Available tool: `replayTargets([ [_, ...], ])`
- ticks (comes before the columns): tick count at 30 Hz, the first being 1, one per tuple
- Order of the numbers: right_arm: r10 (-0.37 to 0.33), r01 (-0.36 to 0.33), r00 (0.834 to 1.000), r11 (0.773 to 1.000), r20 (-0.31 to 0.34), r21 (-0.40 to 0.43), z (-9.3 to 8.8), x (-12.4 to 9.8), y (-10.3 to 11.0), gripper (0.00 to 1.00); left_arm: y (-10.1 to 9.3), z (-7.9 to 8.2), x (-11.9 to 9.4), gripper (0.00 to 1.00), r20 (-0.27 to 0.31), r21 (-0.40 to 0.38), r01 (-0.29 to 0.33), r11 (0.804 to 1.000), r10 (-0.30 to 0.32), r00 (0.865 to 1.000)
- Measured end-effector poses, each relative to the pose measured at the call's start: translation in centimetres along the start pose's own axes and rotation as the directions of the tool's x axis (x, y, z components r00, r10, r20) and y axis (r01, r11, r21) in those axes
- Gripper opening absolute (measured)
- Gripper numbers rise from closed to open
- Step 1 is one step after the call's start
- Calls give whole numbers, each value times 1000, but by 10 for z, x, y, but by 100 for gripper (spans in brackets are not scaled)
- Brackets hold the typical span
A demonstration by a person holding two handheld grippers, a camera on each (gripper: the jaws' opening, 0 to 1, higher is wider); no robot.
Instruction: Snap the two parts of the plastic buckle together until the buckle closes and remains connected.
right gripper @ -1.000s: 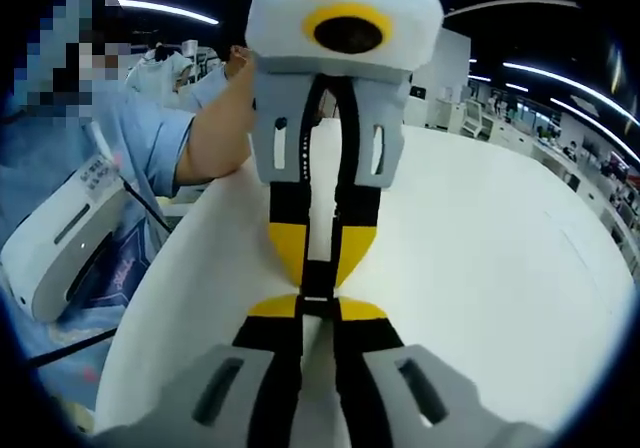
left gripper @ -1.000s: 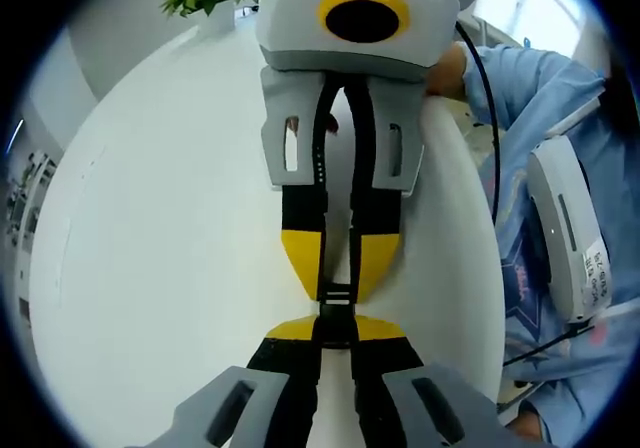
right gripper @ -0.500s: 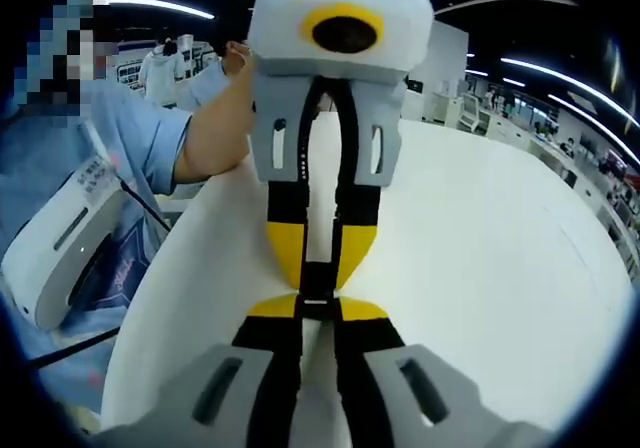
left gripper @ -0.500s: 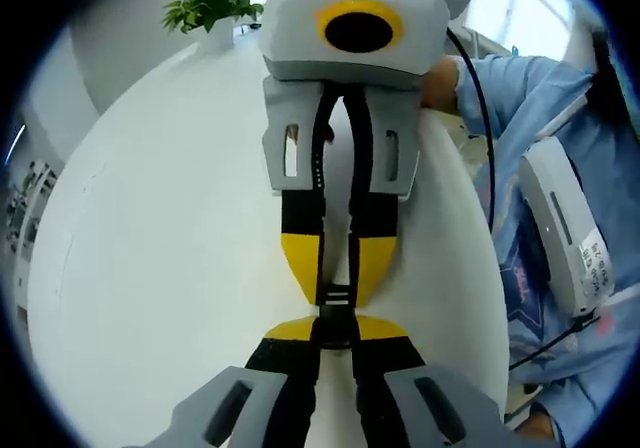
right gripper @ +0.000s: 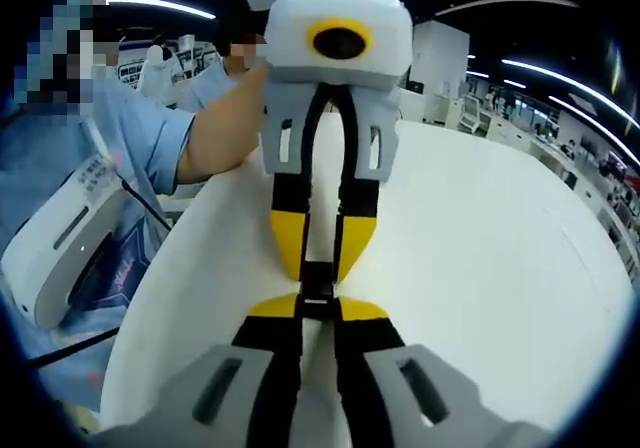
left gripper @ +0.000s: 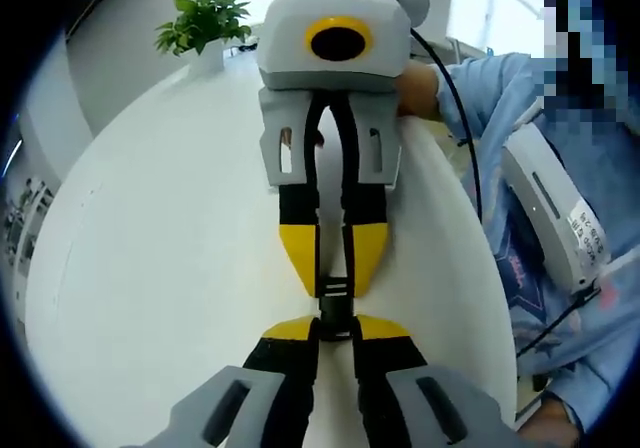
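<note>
Change: opposing gripper slightly farther back than a second ago, buckle (left gripper: 336,303) stretched a little longer between the tips.
Progress: halves apparently joined; closure likely done, hold under pull left to confirm.
Pose: left gripper (left gripper: 335,326) and right gripper (right gripper: 318,306) tip to tip above the white desk (left gripper: 170,248).
Fingers: both pairs narrow, each pinching one end of the buckle.
Buckle: suspended between the yellow tips.
</note>
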State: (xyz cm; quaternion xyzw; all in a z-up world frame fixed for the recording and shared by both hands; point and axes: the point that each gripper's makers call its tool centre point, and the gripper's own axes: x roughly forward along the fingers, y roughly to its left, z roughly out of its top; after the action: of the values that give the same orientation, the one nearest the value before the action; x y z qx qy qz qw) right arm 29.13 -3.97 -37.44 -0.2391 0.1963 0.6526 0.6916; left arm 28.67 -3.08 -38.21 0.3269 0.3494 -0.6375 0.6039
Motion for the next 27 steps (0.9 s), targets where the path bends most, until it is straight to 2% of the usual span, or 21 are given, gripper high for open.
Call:
replayTargets([
  [8,0,0,1000,1000,4,-4,0,0,0,10,-1,-3,-1,12,4,-19,4,1000,-4,1000],
  [16,-3,3,1000,1000,7,0,-1,-1,-2,10,-1,-2,0,11,13,2,4,1000,-4,1000],
  [25,-27,27,999,1000,17,12,-2,-3,-9,10,7,-2,0,11,40,-1,-11,1000,11,999],
  [27,-40,39,999,998,12,43,-5,-5,-14,11,11,-1,0,11,51,-2,-18,1000,18,999],
])
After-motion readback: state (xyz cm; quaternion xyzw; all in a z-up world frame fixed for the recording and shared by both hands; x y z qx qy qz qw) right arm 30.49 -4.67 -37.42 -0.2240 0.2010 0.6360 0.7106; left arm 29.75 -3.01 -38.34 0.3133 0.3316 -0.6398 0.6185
